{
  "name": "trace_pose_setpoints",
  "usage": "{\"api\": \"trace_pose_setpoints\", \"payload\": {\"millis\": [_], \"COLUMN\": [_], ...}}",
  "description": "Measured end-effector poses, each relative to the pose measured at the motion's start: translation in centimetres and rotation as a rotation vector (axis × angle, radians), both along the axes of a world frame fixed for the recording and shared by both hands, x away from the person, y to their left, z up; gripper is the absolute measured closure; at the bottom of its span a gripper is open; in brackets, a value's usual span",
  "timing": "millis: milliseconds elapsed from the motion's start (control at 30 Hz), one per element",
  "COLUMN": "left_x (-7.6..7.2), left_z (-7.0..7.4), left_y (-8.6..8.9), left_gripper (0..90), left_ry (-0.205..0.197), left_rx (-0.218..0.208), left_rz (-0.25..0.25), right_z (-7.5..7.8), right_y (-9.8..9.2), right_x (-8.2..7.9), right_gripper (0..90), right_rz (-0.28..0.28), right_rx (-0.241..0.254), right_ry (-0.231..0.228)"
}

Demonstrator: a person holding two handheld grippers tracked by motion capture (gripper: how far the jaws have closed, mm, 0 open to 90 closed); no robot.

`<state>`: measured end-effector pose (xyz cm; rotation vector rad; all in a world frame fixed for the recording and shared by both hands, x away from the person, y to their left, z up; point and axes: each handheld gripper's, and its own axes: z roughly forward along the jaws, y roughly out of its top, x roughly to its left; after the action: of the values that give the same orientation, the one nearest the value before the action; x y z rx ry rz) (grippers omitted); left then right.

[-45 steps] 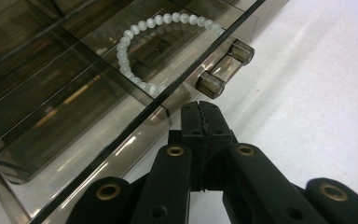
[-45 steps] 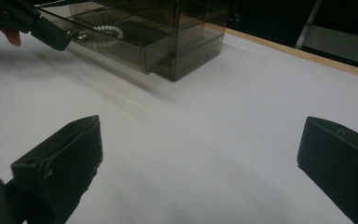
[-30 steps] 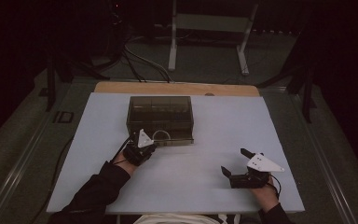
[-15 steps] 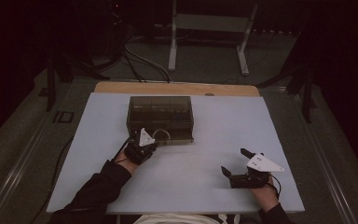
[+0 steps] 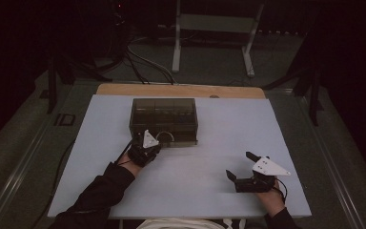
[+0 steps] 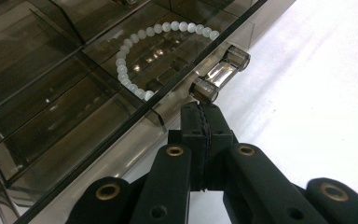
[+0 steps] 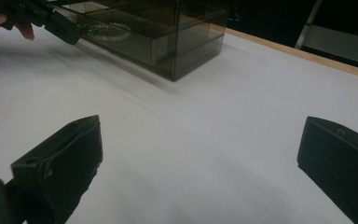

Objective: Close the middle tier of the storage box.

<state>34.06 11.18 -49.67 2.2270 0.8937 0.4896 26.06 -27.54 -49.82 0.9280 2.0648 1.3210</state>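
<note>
A white table (image 5: 286, 129) with a wooden far edge (image 5: 181, 90) is standing on a grey floor, while a pale metal stand (image 5: 214, 33) and dark cables (image 5: 140, 59) are sitting in the gloom behind it.

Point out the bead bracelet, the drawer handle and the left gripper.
Bracelet (image 6: 129, 84), left gripper view, on the white beads at the left of the loop.
Drawer handle (image 6: 220, 74), left gripper view, on its clear bar.
Left gripper (image 6: 203, 122), left gripper view, at the closed jaw tips.
</note>
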Motion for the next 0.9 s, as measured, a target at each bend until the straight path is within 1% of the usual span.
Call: {"api": "trace_pose_setpoints", "payload": {"millis": [167, 333, 567, 667, 900], "left_x": [0.24, 0.33, 0.56, 0.69, 0.91], "left_z": [0.00, -0.07, -0.01, -0.02, 0.01], "left_y": [0.01, 0.12, 0.11, 0.10, 0.11], "left_gripper": [90.0, 90.0, 90.0, 90.0, 90.0], "left_ry": [-0.001, -0.005, -0.004, -0.003, -0.002], "left_rx": [0.000, -0.009, -0.001, -0.006, 0.000], "left_rz": [0.004, 0.010, 0.010, 0.016, 0.016], "right_z": [0.01, 0.02, 0.01, 0.01, 0.02], "right_y": [-0.01, -0.01, 0.01, 0.00, -0.01], "right_x": [-0.01, -0.02, -0.02, -0.01, -0.02], "right_gripper": [0.0, 0.0, 0.0, 0.0, 0.0], "right_rz": [0.000, 0.000, 0.000, 0.000, 0.000], "right_rx": [0.000, 0.001, -0.001, 0.000, 0.002], "right_ry": [-0.002, -0.001, -0.001, -0.002, -0.001]}}
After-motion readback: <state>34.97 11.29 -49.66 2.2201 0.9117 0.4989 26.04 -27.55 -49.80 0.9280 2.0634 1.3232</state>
